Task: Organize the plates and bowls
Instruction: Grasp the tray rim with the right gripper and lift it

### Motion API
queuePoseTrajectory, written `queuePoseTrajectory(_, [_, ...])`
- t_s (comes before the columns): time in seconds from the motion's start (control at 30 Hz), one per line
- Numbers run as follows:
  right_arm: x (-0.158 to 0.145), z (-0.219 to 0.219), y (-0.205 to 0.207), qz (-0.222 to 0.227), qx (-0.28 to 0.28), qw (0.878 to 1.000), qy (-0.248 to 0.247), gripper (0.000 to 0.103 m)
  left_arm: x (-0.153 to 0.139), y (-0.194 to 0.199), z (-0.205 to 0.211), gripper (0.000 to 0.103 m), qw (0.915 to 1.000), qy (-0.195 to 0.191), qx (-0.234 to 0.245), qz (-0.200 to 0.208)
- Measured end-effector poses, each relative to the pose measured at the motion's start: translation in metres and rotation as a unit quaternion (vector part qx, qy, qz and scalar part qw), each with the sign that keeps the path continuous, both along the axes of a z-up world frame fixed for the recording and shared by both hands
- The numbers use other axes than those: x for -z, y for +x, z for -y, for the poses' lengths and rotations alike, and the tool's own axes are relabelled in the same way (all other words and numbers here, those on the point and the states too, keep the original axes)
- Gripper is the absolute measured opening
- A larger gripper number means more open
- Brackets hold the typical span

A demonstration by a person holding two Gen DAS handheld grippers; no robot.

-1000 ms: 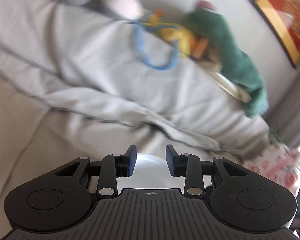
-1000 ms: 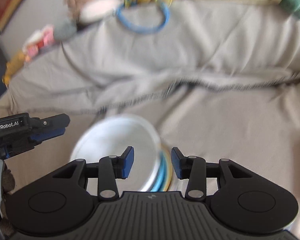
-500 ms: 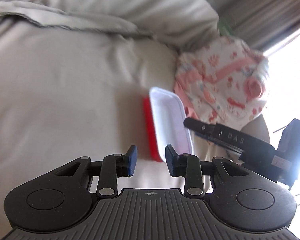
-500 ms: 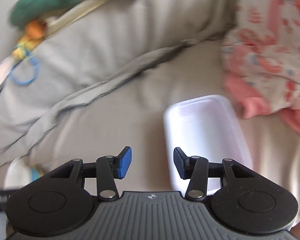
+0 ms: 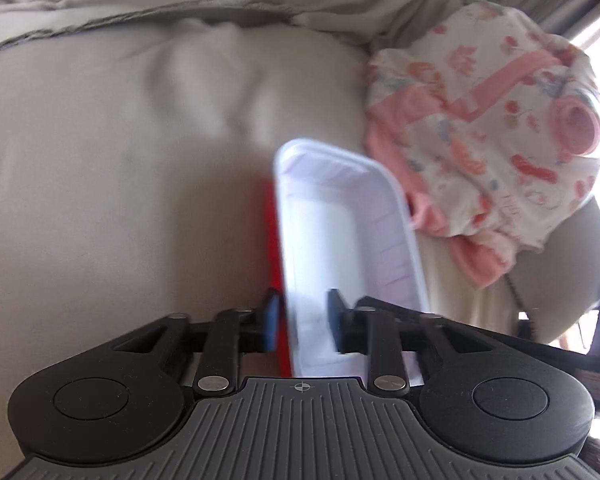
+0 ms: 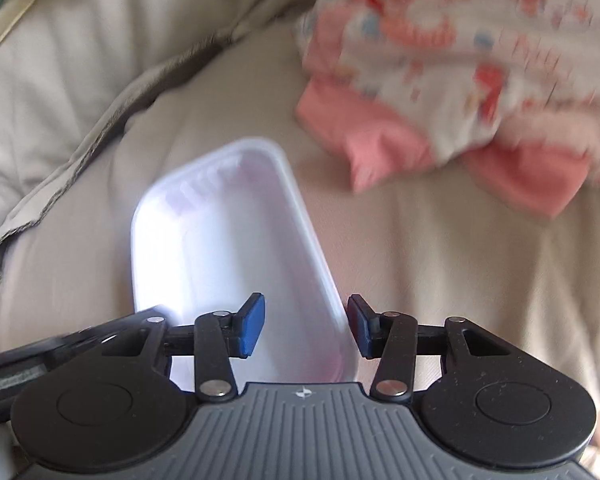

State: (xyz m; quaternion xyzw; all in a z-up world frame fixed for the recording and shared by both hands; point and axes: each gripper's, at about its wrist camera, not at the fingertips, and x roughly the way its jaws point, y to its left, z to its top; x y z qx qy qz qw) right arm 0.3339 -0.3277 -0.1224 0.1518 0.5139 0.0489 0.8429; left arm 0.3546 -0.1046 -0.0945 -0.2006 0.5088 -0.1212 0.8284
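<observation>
my left gripper point(image 5: 302, 320) gaping, straddling white tray point(image 5: 340, 248) edge | my right gripper point(image 6: 306, 328) gaping over tray's other edge | tray on sofa point(image 5: 120, 160), beside pink cloth point(image 5: 480, 128)

Left gripper point(image 5: 302, 322) jaws parted, right gripper point(image 6: 306, 330) jaws parted wider, both angled downward

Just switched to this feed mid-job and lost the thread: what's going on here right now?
Both handheld grippers are closing in on a white rectangular tray lying on a beige sofa cover, with something red under its left edge. The left gripper straddles the tray's left rim, jaws open; the right gripper straddles the right rim, also open. Neither has clamped yet. A pink patterned cloth lies just beyond the tray.
</observation>
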Motion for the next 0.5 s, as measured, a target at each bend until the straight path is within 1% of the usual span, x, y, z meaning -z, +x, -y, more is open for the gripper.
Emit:
queuePoseTrajectory(0.1, [-0.005, -0.016, -0.015, -0.003, -0.029, 0.999, 0.023, 0.046, -0.006, -0.022, -0.022, 0.023, 0.9999, 0.013, -0.007, -0.005])
queuePoseTrajectory(0.17, [-0.005, -0.032, -0.024, -0.016, -0.050, 0.998, 0.039, 0.046, -0.014, -0.047, -0.044, 0.023, 0.9997, 0.020, -0.015, -0.006])
queuePoseTrajectory(0.23, [-0.007, -0.054, -0.037, -0.026, -0.084, 0.995, 0.053, 0.046, -0.022, -0.077, -0.071, 0.023, 0.9991, 0.020, -0.036, -0.009])
queuePoseTrajectory(0.3, [-0.010, -0.081, -0.049, -0.028, -0.128, 0.990, 0.053, 0.046, -0.028, -0.107, -0.096, 0.023, 0.9978, 0.015, -0.063, -0.015])
queuePoseTrajectory(0.37, [-0.010, -0.110, -0.066, -0.029, -0.171, 0.984, 0.048, 0.046, -0.032, -0.135, -0.118, 0.023, 0.9962, 0.018, -0.084, -0.016])
queuePoseTrajectory(0.5, [-0.003, -0.158, -0.094, -0.039, -0.236, 0.970, 0.035, 0.046, -0.029, -0.172, -0.145, 0.023, 0.9937, 0.032, -0.104, -0.028])
